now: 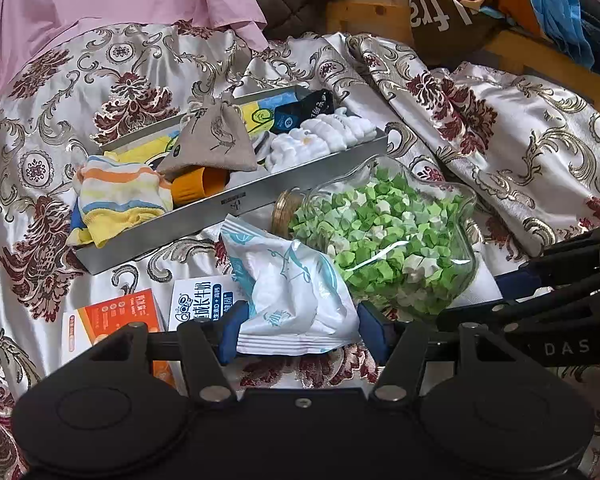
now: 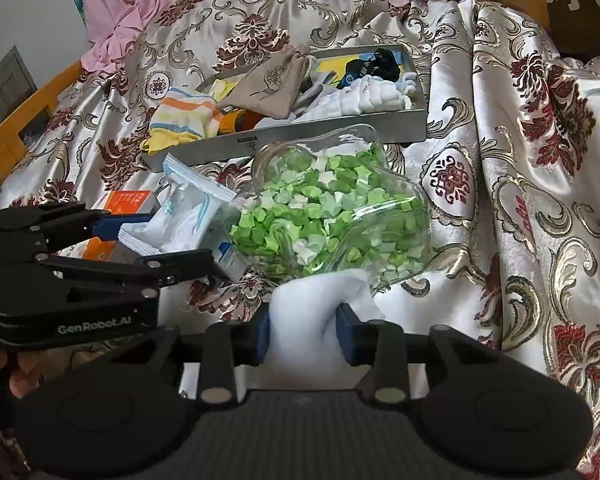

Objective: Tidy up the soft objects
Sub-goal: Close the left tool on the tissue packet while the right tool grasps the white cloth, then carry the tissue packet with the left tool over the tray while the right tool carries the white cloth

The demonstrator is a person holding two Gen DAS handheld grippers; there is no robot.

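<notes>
Gripping a white-and-teal tissue pack [image 1: 296, 300] between its blue pads, the left gripper [image 1: 300, 330] holds it near the camera, just left of a glass jar of green paper stars [image 1: 384, 240]. The right gripper [image 2: 302, 332] pinches a white soft cloth [image 2: 316, 300] just in front of that jar. Beyond both, a metal tray [image 1: 204, 216] lies on the patterned satin bedspread [image 1: 520, 152], holding a striped sock [image 1: 120, 200] draped over its left end, a grey drawstring pouch [image 1: 216, 140] and white socks [image 1: 324, 138]. An orange box [image 1: 112, 320] lies at near left.
</notes>
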